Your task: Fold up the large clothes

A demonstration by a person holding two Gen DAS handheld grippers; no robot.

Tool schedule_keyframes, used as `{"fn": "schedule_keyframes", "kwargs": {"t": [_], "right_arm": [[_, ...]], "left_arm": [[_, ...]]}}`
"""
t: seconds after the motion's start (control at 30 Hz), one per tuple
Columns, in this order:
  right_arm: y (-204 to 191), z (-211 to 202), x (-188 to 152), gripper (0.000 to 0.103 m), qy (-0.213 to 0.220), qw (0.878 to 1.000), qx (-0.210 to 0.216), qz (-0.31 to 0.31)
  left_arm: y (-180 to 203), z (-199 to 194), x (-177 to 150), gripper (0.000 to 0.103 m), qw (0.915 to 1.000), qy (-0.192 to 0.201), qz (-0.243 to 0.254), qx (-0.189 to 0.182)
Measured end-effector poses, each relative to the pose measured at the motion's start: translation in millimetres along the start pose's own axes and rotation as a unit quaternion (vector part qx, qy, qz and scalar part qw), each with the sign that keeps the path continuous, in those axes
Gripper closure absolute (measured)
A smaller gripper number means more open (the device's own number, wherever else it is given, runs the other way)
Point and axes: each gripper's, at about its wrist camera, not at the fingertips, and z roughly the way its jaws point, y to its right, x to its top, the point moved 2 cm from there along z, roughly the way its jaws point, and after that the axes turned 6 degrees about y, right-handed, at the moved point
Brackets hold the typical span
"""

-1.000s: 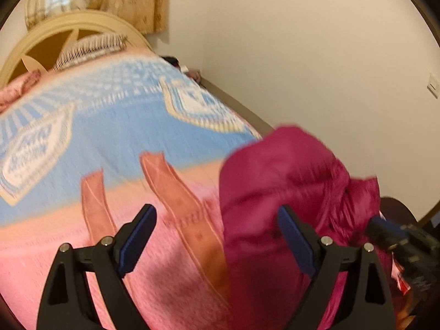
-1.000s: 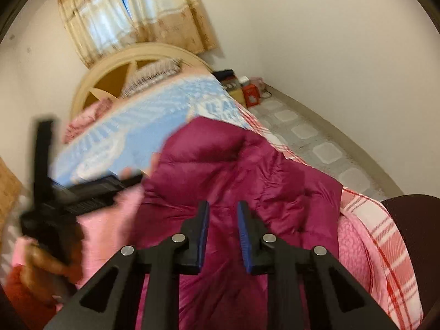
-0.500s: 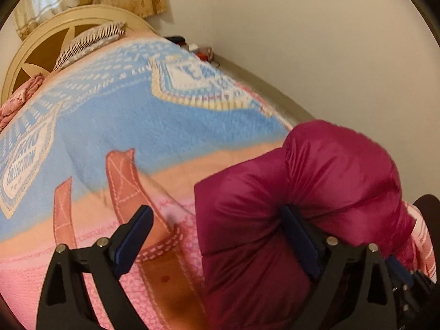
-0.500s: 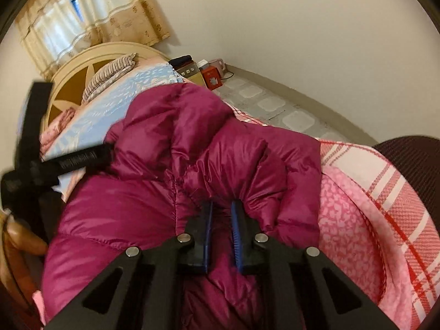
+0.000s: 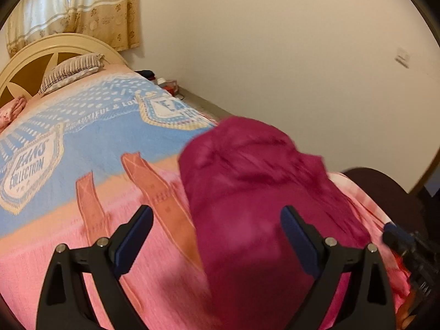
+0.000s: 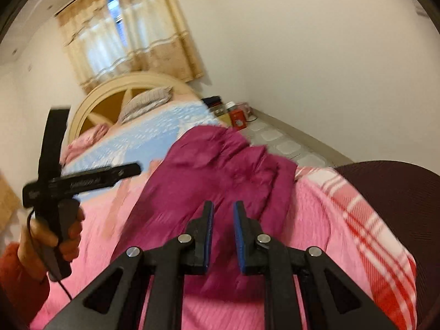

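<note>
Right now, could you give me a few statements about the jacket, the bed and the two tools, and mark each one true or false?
1. The magenta puffer jacket lies bunched on the pink blanket. True.
2. The left tool is clamped shut on the jacket. False: its jaws stand wide apart, one on each side of the jacket's edge.
3. The right tool has a narrow gap between its fingers, with no fabric pinched there. True.
4. A striped pillow rests against the headboard. True.
5. The jacket is spread out flat and fully folded. False: it is crumpled in a heap.
</note>
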Motion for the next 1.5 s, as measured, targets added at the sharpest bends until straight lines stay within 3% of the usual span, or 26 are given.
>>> {"fn": "schedule_keyframes", "kwargs": {"t": [0.1,0.33,0.53,0.7,0.77,0.9,0.93,1.23,1.5], "right_arm": [[-8.8,-2.6,-20.3,0.088,-0.035,0.999,-0.006,-0.008],[-2.8,33.9,-54.5,0.088,-0.083,0.996,-0.016,0.018],[4.5,40.4,-64.4,0.088,-0.087,0.994,-0.02,0.056],[-3.2,11.5,-66.5,0.087,-0.092,0.993,-0.041,0.059],[-7.5,-6.3,-69.9,0.081,-0.096,0.992,-0.062,0.051],[-8.3,-42.8,-75.4,0.037,-0.078,0.993,-0.068,0.055],[-9.1,-52.5,-78.0,0.032,-0.073,0.994,-0.068,0.054],[-24.4,-111.0,-102.6,0.032,-0.087,0.992,-0.078,0.038],[-43.6,-174.3,-89.4,0.032,-0.03,0.996,-0.079,0.01]], "left_arm": [[15.4,-10.1,-20.8,0.007,0.9998,-0.003,0.013,0.014],[39.7,-0.4,-53.1,0.007,0.9964,-0.031,0.048,0.063],[42.5,-15.9,-58.7,0.007,0.9954,-0.044,0.054,0.065],[45.8,-41.0,-74.5,0.007,0.9941,-0.039,0.067,0.075],[43.5,-47.0,-83.7,0.007,0.9942,-0.049,0.058,0.076],[38.5,-62.9,-108.4,0.007,0.9938,-0.063,0.042,0.081],[38.0,-68.0,-114.1,0.007,0.9938,-0.065,0.042,0.08],[32.2,-134.4,-152.7,0.007,0.994,-0.052,0.024,0.093],[42.8,-199.6,-138.7,0.005,0.9895,0.029,0.047,0.133]]}}
